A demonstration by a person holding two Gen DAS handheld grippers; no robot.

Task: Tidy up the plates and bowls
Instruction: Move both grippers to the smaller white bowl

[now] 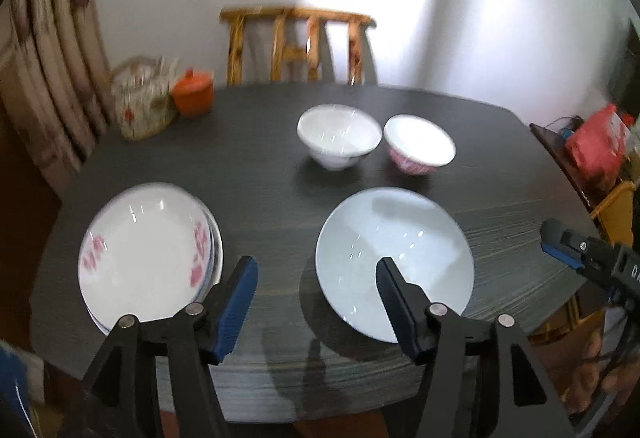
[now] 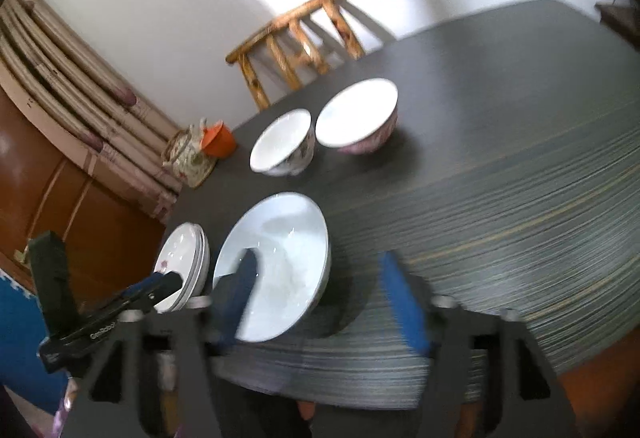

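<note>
Left wrist view: the left gripper (image 1: 316,294) hangs with fingers apart and empty above the table's (image 1: 260,174) near edge, the stack of flowered plates (image 1: 148,254) just left of it, the pale blue bowl (image 1: 394,264) under its right finger. The right gripper (image 2: 320,298), likewise spread and empty, straddles the blue bowl's right rim. White bowl (image 1: 338,142) and pink-patterned bowl (image 1: 418,150) stand farther back, well apart from both grippers.

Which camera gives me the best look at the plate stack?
The left wrist view: the plate stack lies near and almost face-on, its pink flower print and lower rims clear. In the right wrist view the stack sits small and edge-on at the left, partly behind the left gripper.
</note>
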